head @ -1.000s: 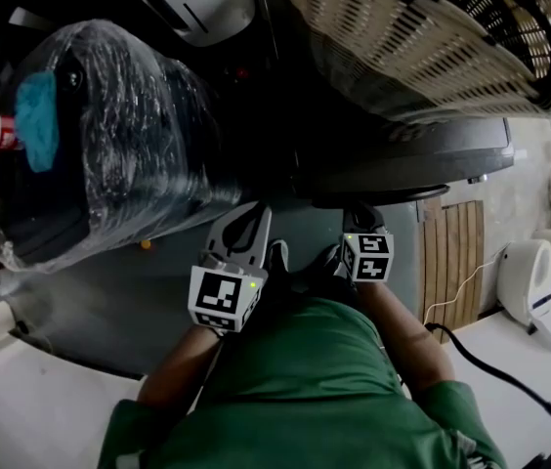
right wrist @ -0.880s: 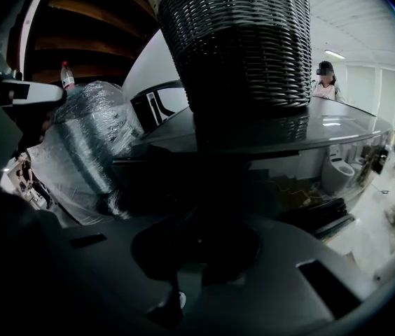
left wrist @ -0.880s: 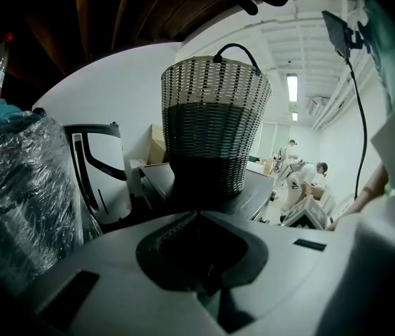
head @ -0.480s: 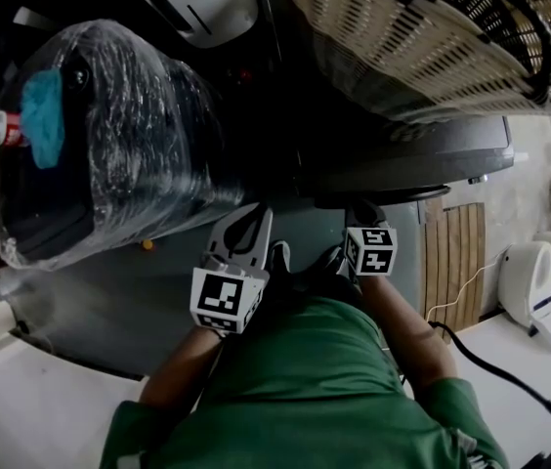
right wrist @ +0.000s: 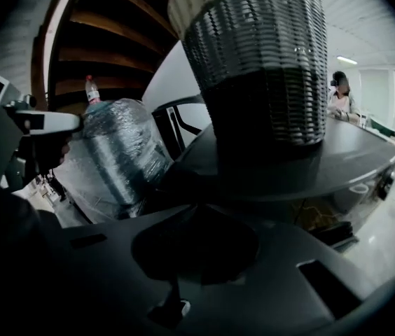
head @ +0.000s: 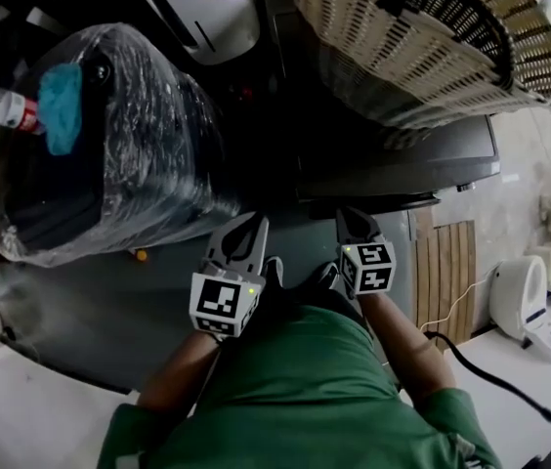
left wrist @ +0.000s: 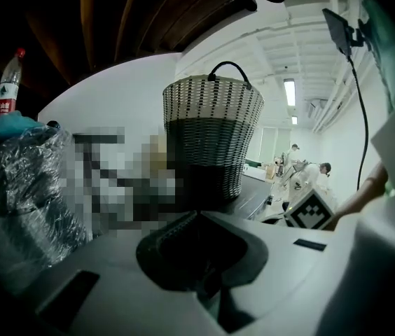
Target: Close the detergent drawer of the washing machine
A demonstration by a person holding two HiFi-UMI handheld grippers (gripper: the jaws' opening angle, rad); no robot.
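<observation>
In the head view my left gripper and right gripper are held close to the person's green shirt. Both point at the dark washing machine, and both are shut with nothing between the tips. The left gripper view shows the left gripper closed in front of the machine's top. In the right gripper view the right gripper is closed below the machine's top. I cannot make out the detergent drawer in the dark front in any view.
A wicker basket stands on the machine. A plastic-wrapped black bundle with a blue cloth and a bottle is at the left. A wooden slat board, a white appliance and a black cable are at the right.
The head view has shifted, so the basket and the wrapped bundle sit a little differently. Both grippers stay shut near the body, about where they were.
</observation>
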